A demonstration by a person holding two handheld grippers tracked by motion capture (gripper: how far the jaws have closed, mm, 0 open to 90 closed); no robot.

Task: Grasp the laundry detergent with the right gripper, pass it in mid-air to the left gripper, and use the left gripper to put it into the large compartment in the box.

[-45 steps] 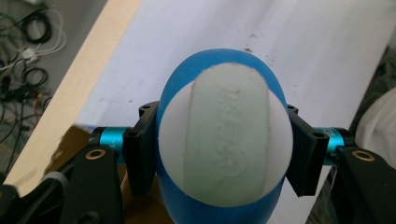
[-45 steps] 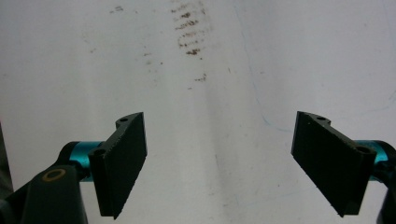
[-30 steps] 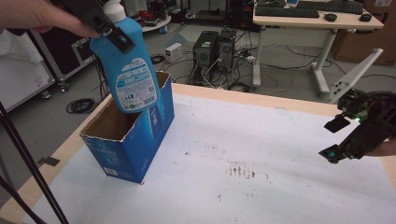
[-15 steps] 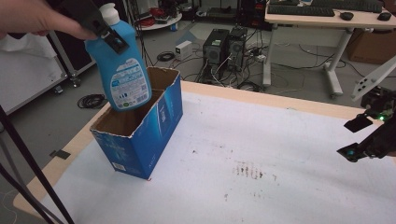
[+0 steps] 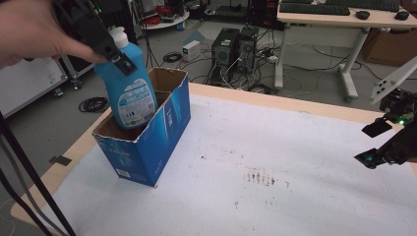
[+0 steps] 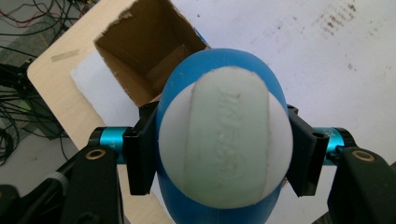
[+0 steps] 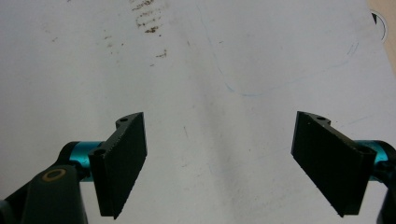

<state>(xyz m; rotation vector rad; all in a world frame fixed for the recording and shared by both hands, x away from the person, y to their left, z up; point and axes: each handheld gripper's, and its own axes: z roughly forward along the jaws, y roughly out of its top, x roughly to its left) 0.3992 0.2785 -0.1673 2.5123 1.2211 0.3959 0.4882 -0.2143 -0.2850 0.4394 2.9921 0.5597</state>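
Now, starting at the left of the high view, your left hand [image 5: 34, 32] carries the left gripper [image 5: 110, 54], and its jaws are clamped on the shoulders of the bottle [image 5: 129, 96], just below the white cap [image 5: 118, 35]. You hold the bottle nearly upright, leaning a little, with its bottom part already down inside the box [image 5: 162, 132] and its label and upper body above the rim. The box is blue outside and brown inside, open at the top with a torn edge (no flaps show), and it stands on the left part of the table [image 5: 295, 162], near the wooden edge.

From the left gripper view you look straight down on the cap [image 6: 226, 142], with the blue bottle [image 6: 219, 63] bulging around it and a black pad pressed against each side. Beyond it the open mouth of the box [image 6: 144, 51] lies toward the upper left.

Moving on across the table, the white cover is bare in the middle apart from a patch of brownish marks [image 5: 259, 177].

At the far right, your right gripper [image 5: 376, 145] hangs above the table edge, well apart from the box. In the right gripper view its jaws stand wide apart with nothing between them, and the stained white cover lies beneath.
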